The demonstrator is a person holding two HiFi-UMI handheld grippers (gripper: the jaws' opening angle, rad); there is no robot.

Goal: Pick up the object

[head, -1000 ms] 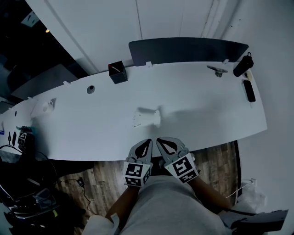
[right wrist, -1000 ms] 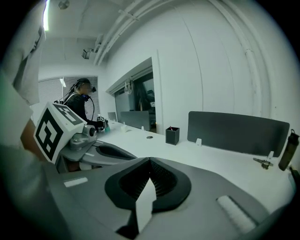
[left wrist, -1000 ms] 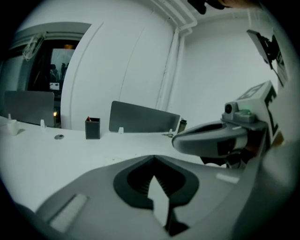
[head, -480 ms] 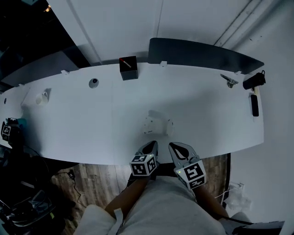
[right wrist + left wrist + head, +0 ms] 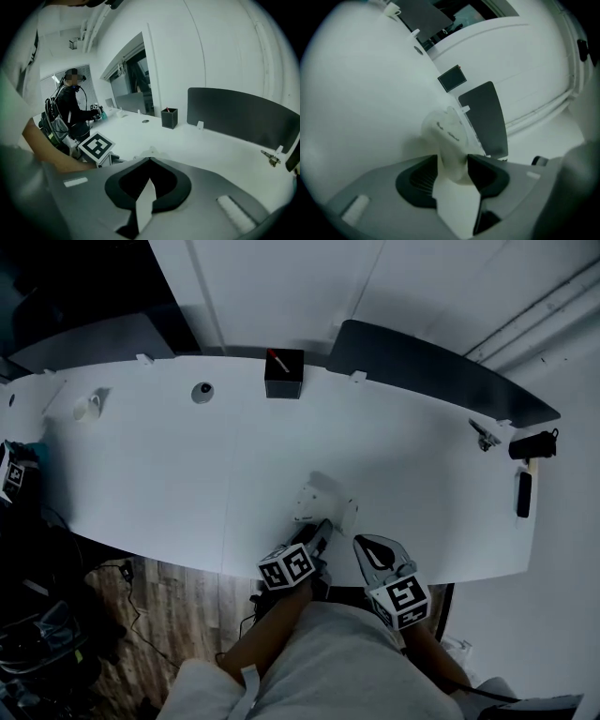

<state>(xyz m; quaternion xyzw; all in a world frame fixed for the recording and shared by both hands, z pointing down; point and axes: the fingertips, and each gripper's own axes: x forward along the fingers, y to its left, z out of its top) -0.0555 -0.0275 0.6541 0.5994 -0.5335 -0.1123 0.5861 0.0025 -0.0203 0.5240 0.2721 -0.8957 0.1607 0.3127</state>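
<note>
The counter [image 5: 169, 474] looked like smooth white laminate with a dull sheen; the object [image 5: 449, 133] seemed smooth, pale, faintly translucent plastic; my left gripper [image 5: 453, 164], whose jaws had just been opening with the object between them, wore a matt grey plastic shell and dark ribbed pads [image 5: 419, 180]; my right gripper [image 5: 149, 161] had the same matt grey shell; the divider [image 5: 441, 371] was dark and matt, perhaps felt; the floor [image 5: 178, 615] showed wood grain; my clothing [image 5: 347, 662] was grey cloth.

Dim, bluish light; strong fisheye warp, dark corners, soft focus.
</note>
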